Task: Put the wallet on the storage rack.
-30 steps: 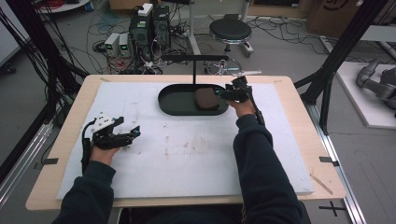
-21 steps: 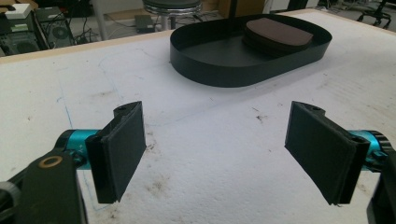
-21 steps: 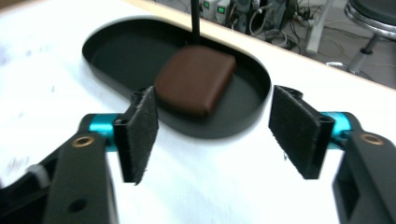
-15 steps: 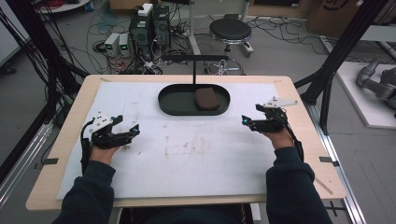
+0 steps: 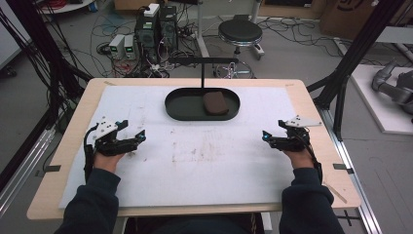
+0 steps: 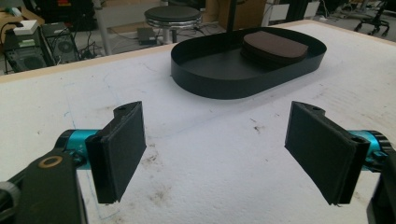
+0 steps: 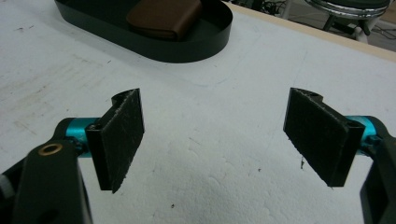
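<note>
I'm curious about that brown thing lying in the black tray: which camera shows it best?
The right gripper view: the brown thing lies close, its rounded edge and thickness clear. The left gripper view shows it farther off and flatter; the high view shows it small, from above.

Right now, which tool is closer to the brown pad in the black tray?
Right, slightly. The right tool sits to the brown pad's right and nearer the person; the left tool sits farther off to its left. Both are open and empty.
</note>
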The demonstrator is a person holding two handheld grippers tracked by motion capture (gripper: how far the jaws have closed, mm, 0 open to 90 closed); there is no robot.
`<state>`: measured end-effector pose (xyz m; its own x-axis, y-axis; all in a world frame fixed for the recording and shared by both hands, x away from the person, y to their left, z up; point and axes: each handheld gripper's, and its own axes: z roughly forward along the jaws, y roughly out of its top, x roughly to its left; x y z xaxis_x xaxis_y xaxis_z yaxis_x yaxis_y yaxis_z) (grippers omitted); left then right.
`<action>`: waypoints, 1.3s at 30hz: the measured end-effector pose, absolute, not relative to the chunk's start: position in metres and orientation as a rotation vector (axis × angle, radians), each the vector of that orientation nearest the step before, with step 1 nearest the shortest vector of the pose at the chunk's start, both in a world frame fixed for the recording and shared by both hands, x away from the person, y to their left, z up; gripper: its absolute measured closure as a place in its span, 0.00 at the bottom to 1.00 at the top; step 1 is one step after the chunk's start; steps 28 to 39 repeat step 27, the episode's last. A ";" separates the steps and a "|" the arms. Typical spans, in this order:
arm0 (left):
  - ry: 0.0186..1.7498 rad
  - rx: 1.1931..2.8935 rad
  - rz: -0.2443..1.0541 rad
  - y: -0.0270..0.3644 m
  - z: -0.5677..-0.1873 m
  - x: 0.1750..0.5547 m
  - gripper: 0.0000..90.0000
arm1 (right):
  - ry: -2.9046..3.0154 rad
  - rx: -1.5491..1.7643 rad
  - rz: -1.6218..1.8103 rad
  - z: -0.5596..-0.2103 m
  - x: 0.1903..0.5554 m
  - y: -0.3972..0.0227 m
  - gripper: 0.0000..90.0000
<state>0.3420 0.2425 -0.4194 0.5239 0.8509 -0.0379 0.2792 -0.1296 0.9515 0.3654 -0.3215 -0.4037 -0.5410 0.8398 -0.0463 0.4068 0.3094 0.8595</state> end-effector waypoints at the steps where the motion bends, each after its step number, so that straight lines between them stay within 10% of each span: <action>1: 0.966 1.679 0.656 0.243 -0.419 0.342 0.22 | 2.083 1.098 1.150 -0.403 0.365 -0.321 0.23; 39: 0.980 1.683 0.658 0.238 -0.420 0.345 0.22 | 2.096 1.092 1.120 -0.407 0.362 -0.318 0.23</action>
